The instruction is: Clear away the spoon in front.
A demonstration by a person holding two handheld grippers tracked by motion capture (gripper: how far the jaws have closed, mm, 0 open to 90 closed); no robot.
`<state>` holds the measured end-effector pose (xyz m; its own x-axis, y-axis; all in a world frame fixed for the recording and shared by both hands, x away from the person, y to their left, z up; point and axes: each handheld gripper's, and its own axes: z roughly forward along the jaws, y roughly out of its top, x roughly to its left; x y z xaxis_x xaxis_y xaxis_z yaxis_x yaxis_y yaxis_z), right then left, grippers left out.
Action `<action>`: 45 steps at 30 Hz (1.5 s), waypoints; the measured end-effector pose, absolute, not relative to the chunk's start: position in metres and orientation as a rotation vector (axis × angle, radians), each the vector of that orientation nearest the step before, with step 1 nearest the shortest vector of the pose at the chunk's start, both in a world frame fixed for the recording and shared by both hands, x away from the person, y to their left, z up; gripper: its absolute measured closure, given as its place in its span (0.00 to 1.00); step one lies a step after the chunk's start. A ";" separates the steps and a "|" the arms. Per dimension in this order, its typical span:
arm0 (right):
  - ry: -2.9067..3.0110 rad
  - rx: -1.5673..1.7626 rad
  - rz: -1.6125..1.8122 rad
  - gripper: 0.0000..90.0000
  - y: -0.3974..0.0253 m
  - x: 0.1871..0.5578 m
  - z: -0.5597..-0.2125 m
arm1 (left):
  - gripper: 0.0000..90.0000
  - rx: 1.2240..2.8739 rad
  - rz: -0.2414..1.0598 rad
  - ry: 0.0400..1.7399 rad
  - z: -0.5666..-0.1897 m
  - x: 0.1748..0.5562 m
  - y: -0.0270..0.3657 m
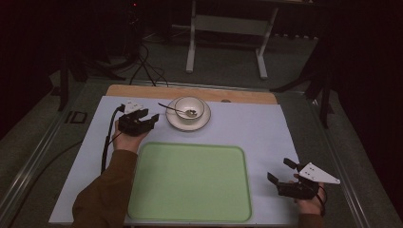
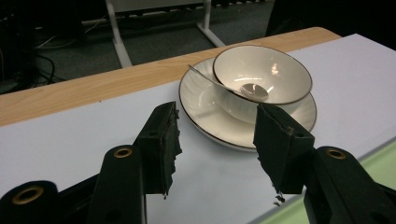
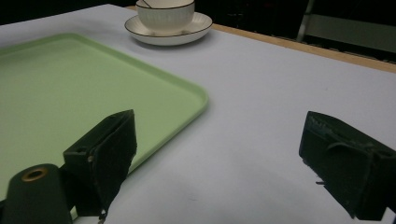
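Note:
A white bowl (image 1: 189, 109) with a dark rim sits on a matching plate (image 1: 176, 123) at the back of the white mat. A metal spoon (image 1: 172, 109) rests in the bowl, handle pointing left. My left gripper (image 1: 148, 117) stands open just left of the plate; in the left gripper view the bowl (image 2: 261, 74), plate (image 2: 201, 100) and spoon (image 2: 254, 91) lie just beyond its jaws (image 2: 217, 140). My right gripper (image 1: 280, 171) is open at the front right, beside the green tray (image 1: 190, 183), with nothing between its fingers (image 3: 217, 154).
The light green tray (image 3: 70, 93) fills the front middle of the mat. A wooden table edge (image 1: 190, 92) runs along the back. Beyond it, a white table frame (image 1: 228, 28) and cables (image 1: 142, 66) stand on the dark floor.

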<state>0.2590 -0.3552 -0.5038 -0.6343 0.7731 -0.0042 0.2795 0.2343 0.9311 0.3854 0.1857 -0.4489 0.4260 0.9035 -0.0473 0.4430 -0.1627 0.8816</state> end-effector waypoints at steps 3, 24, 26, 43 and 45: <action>2.045 0.963 1.389 0.12 -0.355 0.259 -0.504 | 0.57 1.778 0.638 1.166 -0.449 0.391 0.186; 2.048 0.960 1.386 0.12 -0.356 0.260 -0.505 | 0.64 1.821 0.562 1.182 -0.469 0.440 0.164; 2.046 0.961 1.387 0.12 -0.356 0.260 -0.505 | 0.67 1.804 0.557 1.188 -0.470 0.444 0.164; 2.051 0.961 1.384 0.12 -0.357 0.261 -0.505 | 0.99 1.752 0.619 1.017 -0.457 0.429 0.150; 2.051 0.961 1.384 0.12 -0.357 0.261 -0.505 | 0.99 1.753 0.625 1.017 -0.456 0.429 0.150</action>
<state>0.2605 -0.3569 -0.5051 -0.6370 0.7709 -0.0063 0.2829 0.2413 0.9283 0.4285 0.1502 -0.4561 0.5174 0.8549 -0.0377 0.3520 -0.1724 0.9200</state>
